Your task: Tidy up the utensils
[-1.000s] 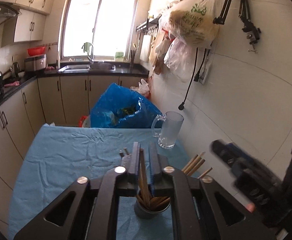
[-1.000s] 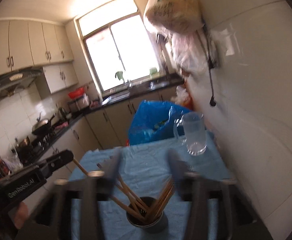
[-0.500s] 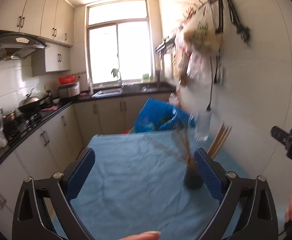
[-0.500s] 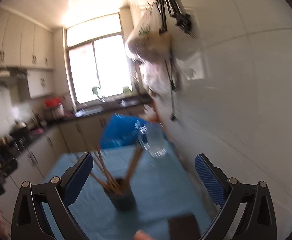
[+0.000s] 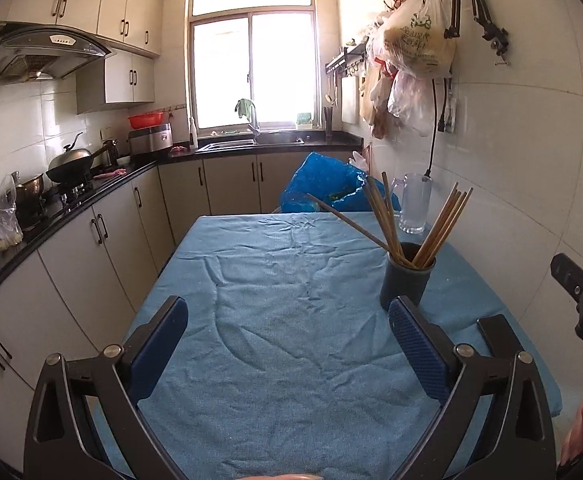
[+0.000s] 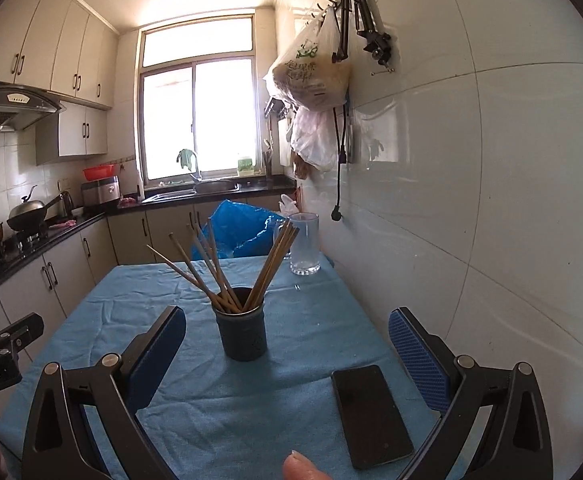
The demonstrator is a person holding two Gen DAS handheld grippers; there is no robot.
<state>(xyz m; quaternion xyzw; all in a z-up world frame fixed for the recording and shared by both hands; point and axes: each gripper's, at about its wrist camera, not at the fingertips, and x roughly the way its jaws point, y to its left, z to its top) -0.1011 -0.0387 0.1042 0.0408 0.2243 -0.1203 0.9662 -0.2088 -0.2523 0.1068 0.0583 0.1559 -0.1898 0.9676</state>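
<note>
A dark round holder (image 5: 407, 276) stands on the blue tablecloth (image 5: 291, 320), filled with several wooden chopsticks (image 5: 439, 224) that fan out of it. It also shows in the right wrist view (image 6: 242, 334) with its chopsticks (image 6: 211, 272). My left gripper (image 5: 287, 340) is open and empty, pulled back from the holder, which stands just beyond its right finger. My right gripper (image 6: 287, 344) is open and empty, with the holder ahead between its fingers.
A glass mug (image 5: 413, 208) stands at the table's far right by the tiled wall. A black phone (image 6: 371, 414) lies near the right gripper. A blue bag (image 5: 327, 188) sits behind the table. Counters run along the left.
Both grippers have opened and drawn back from the holder. The left gripper was shut on chopsticks over the holder; those now stand in it.
</note>
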